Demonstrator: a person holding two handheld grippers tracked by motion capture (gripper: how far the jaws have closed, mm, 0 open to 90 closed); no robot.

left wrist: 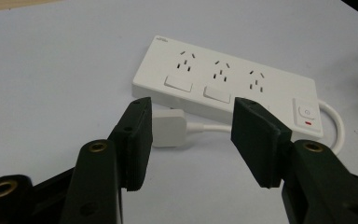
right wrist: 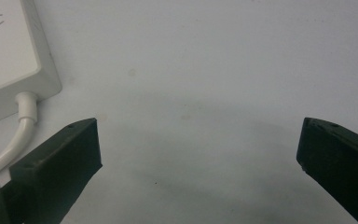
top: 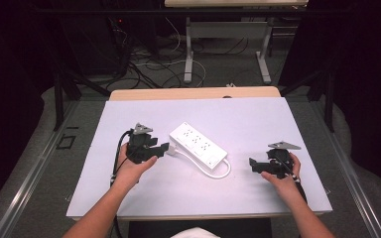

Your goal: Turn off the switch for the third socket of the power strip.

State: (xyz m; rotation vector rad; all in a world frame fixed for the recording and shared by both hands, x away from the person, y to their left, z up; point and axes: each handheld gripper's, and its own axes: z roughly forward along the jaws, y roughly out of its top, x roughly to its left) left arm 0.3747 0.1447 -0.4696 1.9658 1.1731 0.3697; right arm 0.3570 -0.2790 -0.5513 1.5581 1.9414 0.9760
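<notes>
White plug (left wrist: 170, 131) lies between left gripper's (left wrist: 191, 135) parted jaws, untouched

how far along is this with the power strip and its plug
Early on. Done: nothing visibly; the power strip lies flat, sockets empty. In hand: left hand-held gripper is open around the plug, not clamped. Right hand-held gripper is open, holding nothing. Left: gripping the plug.

Power strip (left wrist: 223, 84) logo too small, unreadable.

White-topped table (top: 129, 198), grey carpeted floor (top: 39, 163), tangled cables (top: 149, 64) beyond, metal-legged desk (top: 228, 29), dark surroundings
</notes>
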